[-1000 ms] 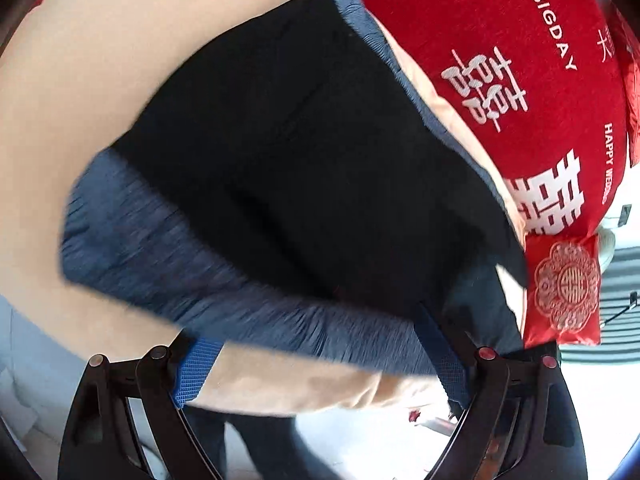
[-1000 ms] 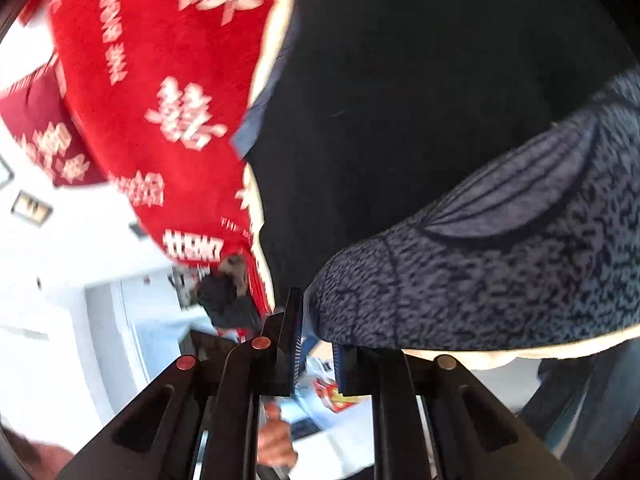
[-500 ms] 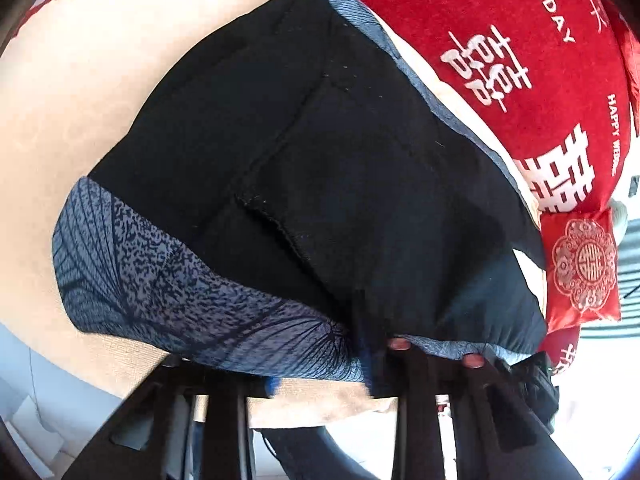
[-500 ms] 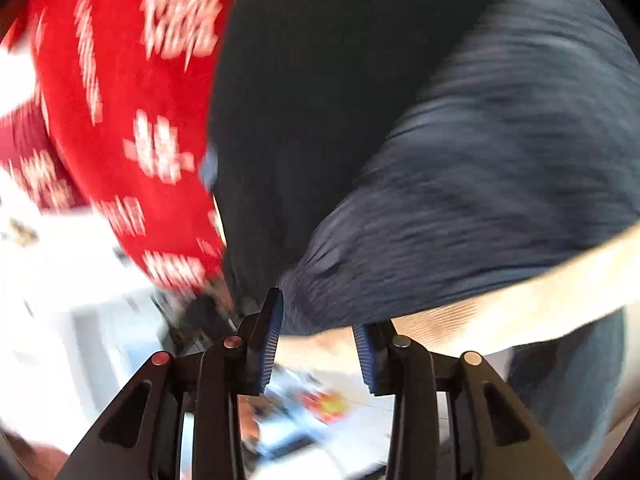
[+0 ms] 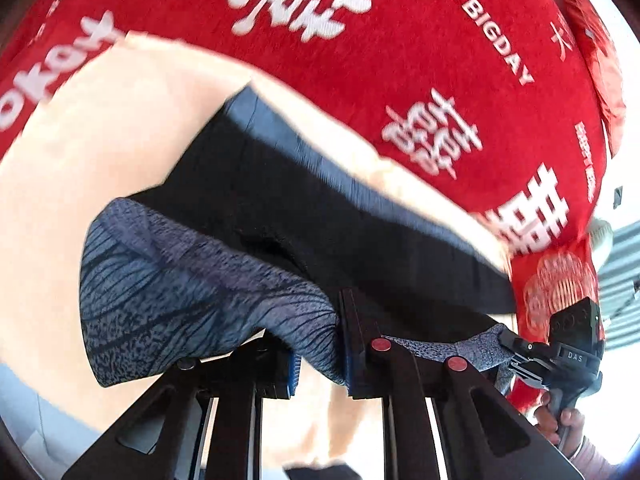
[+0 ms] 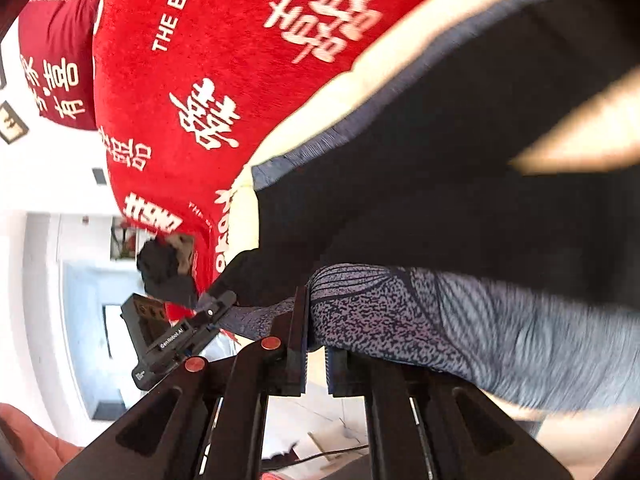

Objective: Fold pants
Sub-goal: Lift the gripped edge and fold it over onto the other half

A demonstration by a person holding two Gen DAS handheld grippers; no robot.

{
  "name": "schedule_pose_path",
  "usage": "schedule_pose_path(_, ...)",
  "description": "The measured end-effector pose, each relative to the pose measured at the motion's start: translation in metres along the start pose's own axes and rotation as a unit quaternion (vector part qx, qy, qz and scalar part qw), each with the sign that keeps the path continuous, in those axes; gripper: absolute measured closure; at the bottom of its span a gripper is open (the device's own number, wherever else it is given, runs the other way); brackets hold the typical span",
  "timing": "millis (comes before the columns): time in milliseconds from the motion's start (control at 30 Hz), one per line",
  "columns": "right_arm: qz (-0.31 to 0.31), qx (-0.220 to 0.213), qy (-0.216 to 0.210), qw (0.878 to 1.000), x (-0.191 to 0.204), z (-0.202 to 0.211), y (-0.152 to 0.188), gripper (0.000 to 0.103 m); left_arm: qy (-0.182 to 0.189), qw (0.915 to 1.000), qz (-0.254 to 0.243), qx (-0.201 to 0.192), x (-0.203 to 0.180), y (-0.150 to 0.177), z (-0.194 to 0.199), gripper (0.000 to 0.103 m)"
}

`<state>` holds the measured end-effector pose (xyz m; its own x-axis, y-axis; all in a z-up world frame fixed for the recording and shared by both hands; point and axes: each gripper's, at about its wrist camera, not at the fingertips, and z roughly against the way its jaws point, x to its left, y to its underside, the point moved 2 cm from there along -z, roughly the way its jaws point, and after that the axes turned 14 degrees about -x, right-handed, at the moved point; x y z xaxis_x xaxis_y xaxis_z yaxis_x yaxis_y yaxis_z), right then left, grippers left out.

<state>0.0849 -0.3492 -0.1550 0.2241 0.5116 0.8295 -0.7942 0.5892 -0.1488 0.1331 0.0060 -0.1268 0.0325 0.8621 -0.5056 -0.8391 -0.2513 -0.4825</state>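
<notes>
Black pants [image 5: 320, 216] with a blue-grey patterned waistband [image 5: 192, 292] lie on a beige sheet [image 5: 100, 132]. My left gripper [image 5: 320, 344] is shut on the waistband's near edge. My right gripper [image 6: 316, 332] is shut on the waistband [image 6: 400, 312] at its other end, and also shows at the lower right of the left wrist view [image 5: 560, 344]. The left gripper shows in the right wrist view [image 6: 176, 328]. The black legs [image 6: 480, 184] stretch away over the sheet, the waistband lifted slightly between both grippers.
A red blanket with white characters [image 5: 400, 60] covers the bed beyond the sheet, also in the right wrist view [image 6: 200, 80]. A red cushion [image 5: 556, 288] lies at the right. White floor and room fittings [image 6: 80, 280] lie beyond the bed's edge.
Both grippers have closed on the waistband: the left moved in from open a second ago, and the right shut after being open half a second ago. The waistband edge is raised.
</notes>
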Motion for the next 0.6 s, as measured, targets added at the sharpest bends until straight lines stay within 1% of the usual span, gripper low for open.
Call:
schedule_pose_path(33, 0.003, 0.011, 0.000, 1.000, 0.000, -0.011, -0.017, 0.095, -0.007, 1.0000, -0.001, -0.005, -0.004, -0.011, -0.011, 0.085)
schedule_pose_path(100, 0.015, 0.041, 0.008, 0.999, -0.007, -0.038, -0.059, 0.095, -0.025, 0.9995, -0.009, -0.016, -0.012, -0.036, -0.045, 0.085)
schedule_pose_path(167, 0.031, 0.063, 0.018, 0.997, -0.018, -0.058, -0.087, 0.092, -0.045, 0.9987, -0.017, -0.018, -0.017, -0.055, -0.084, 0.085)
schedule_pose_path(200, 0.041, 0.076, 0.027, 0.996, -0.025, -0.079, -0.108, 0.092, -0.060, 0.9978, -0.022, -0.015, -0.013, -0.061, -0.104, 0.085)
schedule_pose_path(267, 0.041, 0.095, 0.040, 0.994, -0.050, -0.104, -0.128, 0.092, -0.098, 0.9949, -0.022, -0.003, -0.004, -0.066, -0.145, 0.084)
schedule_pose_path(333, 0.046, 0.116, 0.070, 0.990, -0.073, -0.134, -0.139, 0.091, -0.120, 0.9926, -0.015, 0.006, 0.001, -0.067, -0.173, 0.082)
schedule_pose_path(367, 0.044, 0.128, 0.085, 0.987, -0.084, -0.148, -0.141, 0.091, -0.126, 0.9919, -0.012, 0.003, 0.001, -0.069, -0.181, 0.082)
schedule_pose_path(433, 0.033, 0.128, 0.070, 0.989, -0.089, -0.156, -0.146, 0.091, -0.132, 0.9912, -0.001, 0.001, 0.000, -0.072, -0.180, 0.082)
schedule_pose_path(467, 0.034, 0.133, 0.067, 0.988, -0.087, -0.155, -0.146, 0.088, -0.128, 0.9918, 0.005, 0.003, -0.002, -0.074, -0.172, 0.082)
schedule_pose_path(500, 0.043, 0.137, 0.063, 0.988, -0.081, -0.151, -0.144, 0.082, -0.124, 0.9923, 0.003, 0.001, -0.006, -0.075, -0.161, 0.082)
schedule_pose_path(533, 0.057, 0.134, 0.058, 0.988, -0.074, -0.143, -0.141, 0.061, -0.124, 0.9923, -0.006, -0.002, -0.010, -0.075, -0.151, 0.080)
schedule_pose_path(567, 0.073, 0.131, 0.051, 0.987, -0.064, -0.136, -0.139, 0.034, -0.129, 0.9914, -0.020, -0.006, -0.015, -0.075, -0.140, 0.075)
schedule_pose_path(600, 0.098, 0.123, 0.046, 0.986, -0.049, -0.125, -0.137, 0.023, -0.148, 0.9879, -0.042, -0.018, -0.020, -0.074, -0.128, 0.056)
